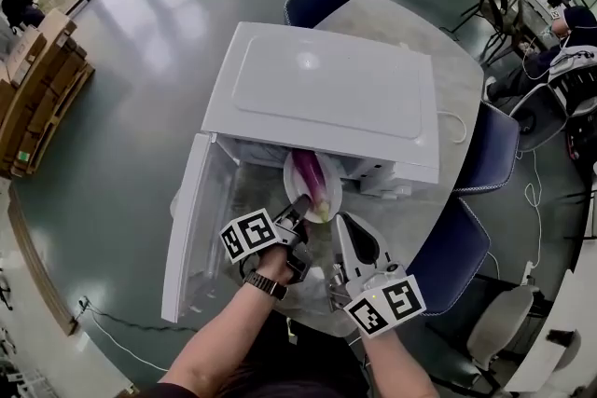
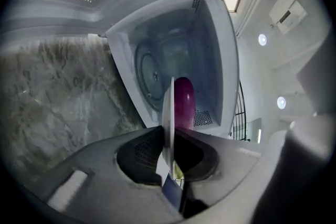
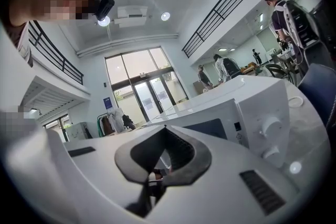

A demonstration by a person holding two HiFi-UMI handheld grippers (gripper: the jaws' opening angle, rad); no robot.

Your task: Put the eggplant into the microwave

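Head view first: white microwave (image 1: 326,93) sits on a pale stone-patterned table (image 1: 462,98), with its door (image 1: 191,228) swung wide toward the view's left. I see a white plate (image 1: 291,185) at the mouth of the cavity, and the purple eggplant (image 1: 310,177) lies on it, its far end under the front edge of the top. My left gripper (image 1: 300,206) pinches the plate's near rim. My right gripper (image 1: 343,224) hangs just beside it on the right, low over the table, before the control side. Blue chairs (image 1: 490,149) crowd the table's right edge.

Left gripper view: the plate runs edge-on between the two jaws, which are clamped on it. The eggplant rises behind it, and the round turntable (image 2: 149,73) and the cavity walls lie beyond.

Right gripper view: its jaws are pressed together with nothing between them. Two knobs (image 3: 271,126) stand at the right, and people (image 3: 226,68) are well off in the hall.
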